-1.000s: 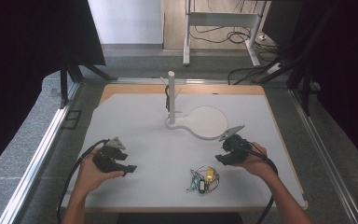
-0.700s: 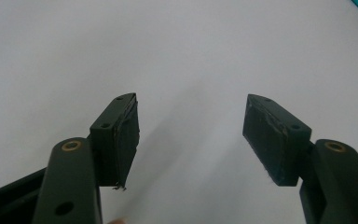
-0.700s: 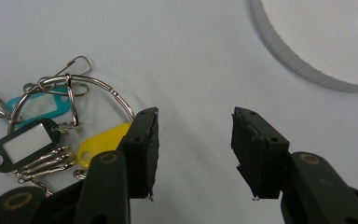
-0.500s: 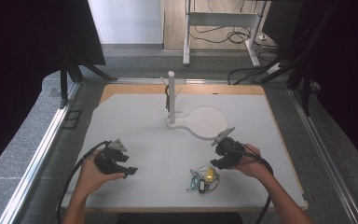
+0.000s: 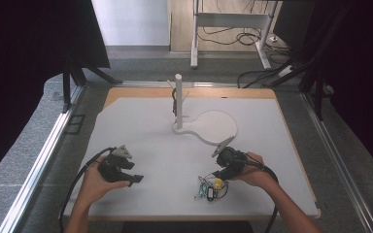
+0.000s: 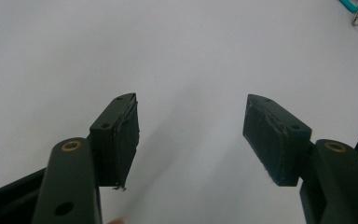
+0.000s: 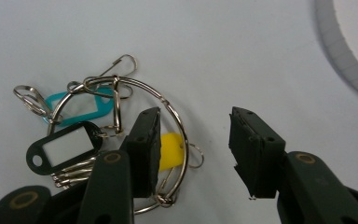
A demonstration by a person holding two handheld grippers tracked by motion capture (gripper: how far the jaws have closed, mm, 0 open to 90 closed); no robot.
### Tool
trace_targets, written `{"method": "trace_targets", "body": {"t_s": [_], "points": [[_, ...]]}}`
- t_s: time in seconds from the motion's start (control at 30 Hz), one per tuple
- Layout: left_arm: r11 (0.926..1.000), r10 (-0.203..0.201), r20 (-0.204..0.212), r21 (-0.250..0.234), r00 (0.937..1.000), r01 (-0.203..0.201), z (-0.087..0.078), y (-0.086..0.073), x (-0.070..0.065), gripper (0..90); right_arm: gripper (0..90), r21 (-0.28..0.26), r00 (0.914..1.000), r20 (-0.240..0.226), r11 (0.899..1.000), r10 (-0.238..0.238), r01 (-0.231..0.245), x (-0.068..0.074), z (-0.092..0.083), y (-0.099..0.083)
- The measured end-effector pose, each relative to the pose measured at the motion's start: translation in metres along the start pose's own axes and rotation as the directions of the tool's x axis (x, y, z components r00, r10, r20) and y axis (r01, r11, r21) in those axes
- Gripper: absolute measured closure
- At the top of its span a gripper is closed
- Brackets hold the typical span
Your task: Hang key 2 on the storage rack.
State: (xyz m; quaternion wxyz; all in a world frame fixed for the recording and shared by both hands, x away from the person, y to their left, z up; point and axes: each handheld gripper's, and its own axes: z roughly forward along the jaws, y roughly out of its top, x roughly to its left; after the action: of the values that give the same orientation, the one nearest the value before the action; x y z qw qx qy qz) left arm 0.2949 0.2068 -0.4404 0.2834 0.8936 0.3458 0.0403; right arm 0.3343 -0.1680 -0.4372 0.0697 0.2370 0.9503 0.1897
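Observation:
A bunch of key tags (image 5: 211,188) lies on the white table (image 5: 141,121) near the front, right of the middle. Its large wire ring (image 7: 175,113) carries a teal tag (image 7: 86,107), a black tag (image 7: 65,147) and a yellow tag (image 7: 171,149). My right gripper (image 7: 193,121) hangs just over the bunch, open. Its jaws have just been closing, with a stretch of the ring and the yellow tag's edge below the gap, pads touching nothing. My left gripper (image 6: 191,116) rests open over bare table at the front left (image 5: 132,175).
A white stand (image 5: 178,102) with an upright post and a round flat base (image 5: 216,126) sits at the middle back; the base's rim (image 7: 340,51) lies just beyond my right gripper. The table's front edge (image 5: 175,218) is close behind the keys.
My right hand has slid left and toward the front, from beside the stand's base to over the key bunch. The left hand has stayed put.

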Motion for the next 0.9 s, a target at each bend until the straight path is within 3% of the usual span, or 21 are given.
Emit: {"method": "trace_targets", "body": {"t_s": [0.53,0.9], "points": [[0.9998,0.005,-0.001,0.017,1.0,-0.005,0.005,0.0,-0.001,36.3,60.6,0.046,0.9988,-0.044,0.999,-0.019,0.021,0.001,0.012,0.004],[0.9996,0.006,0.004,0.027,1.0,-0.006,0.008,0.001,-0.001,36.2,66.3,0.081,0.996,-0.071,0.995,-0.055,0.061,0.004,0.022,0.008]]}}
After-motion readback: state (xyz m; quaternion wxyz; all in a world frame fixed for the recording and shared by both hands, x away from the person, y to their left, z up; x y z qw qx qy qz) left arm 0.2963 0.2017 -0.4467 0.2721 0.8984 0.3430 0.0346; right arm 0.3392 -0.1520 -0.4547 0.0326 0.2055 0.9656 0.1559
